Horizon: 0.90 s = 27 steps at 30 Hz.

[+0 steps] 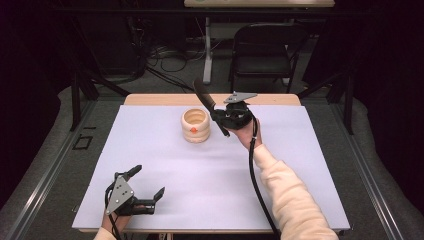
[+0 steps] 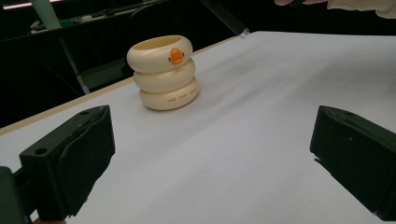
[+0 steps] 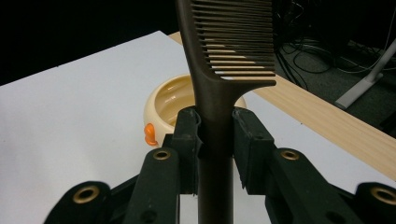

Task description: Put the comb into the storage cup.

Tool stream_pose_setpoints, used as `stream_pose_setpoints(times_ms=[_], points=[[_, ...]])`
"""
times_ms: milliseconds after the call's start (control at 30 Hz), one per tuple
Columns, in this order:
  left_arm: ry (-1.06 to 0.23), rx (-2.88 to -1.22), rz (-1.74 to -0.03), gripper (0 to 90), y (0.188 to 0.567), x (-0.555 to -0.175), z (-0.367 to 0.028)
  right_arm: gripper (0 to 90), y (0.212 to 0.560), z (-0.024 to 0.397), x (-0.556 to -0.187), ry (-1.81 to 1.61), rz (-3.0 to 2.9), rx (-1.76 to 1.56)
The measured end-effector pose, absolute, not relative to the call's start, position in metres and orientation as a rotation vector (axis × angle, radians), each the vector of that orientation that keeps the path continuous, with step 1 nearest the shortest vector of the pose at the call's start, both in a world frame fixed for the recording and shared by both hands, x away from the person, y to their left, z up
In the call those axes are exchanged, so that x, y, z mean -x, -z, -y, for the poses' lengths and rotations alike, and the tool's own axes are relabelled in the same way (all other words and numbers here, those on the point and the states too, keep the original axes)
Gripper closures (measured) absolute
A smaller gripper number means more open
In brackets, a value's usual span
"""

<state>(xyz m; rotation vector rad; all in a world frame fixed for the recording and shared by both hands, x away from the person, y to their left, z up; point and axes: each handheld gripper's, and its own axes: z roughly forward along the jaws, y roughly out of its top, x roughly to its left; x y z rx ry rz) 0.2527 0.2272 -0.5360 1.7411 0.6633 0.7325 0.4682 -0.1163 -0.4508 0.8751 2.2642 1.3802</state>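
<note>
1. So, the job here looks like getting the comb (image 1: pixel 209 105) into the cream ring-stacked cup (image 1: pixel 195 125), the one with the little orange duck bill on its side. That cup is the landmark for everything below.

2. Done so far, going by the pictures: the comb is off the bench (image 1: pixel 165 170) and in hand. The right tongs (image 1: pixel 220 119) are clamped on its handle, and in the right gripper view the two pads squeeze the dark stem from both sides with the teeth end sticking up past them. Grip looks solid, no gap at the pads.

3. The comb sits just right of the cup and above it, tilted, teeth end leaning up and back, bare handle tip pointing down toward the bench beside the cup. It's not touching the cup and nothing is inside the cup yet; its hollow shows empty in the right gripper view.

4. The left tongs (image 1: pixel 147 182) rest well in front of the cup and off to its left, near the bench's front edge. Jaws spread wide, holding nothing, just aimed at the cup.

5. Left to do, as a guess: shift the handle tip over the cup's mouth, lower it in, then let go. Roughly halfway, with the fiddly part ahead, since the cup could tip if the comb catches its rim.
</note>
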Motion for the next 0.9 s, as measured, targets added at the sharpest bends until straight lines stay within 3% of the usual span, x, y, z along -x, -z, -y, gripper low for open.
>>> stream_pose_setpoints(times_ms=[900], points=[[-0.735, -1.741, -0.663, 0.1, 0.536, -0.253, -0.227, 71.9, 0.447, 0.105, -0.475, -1.372, -2.272, -0.862]])
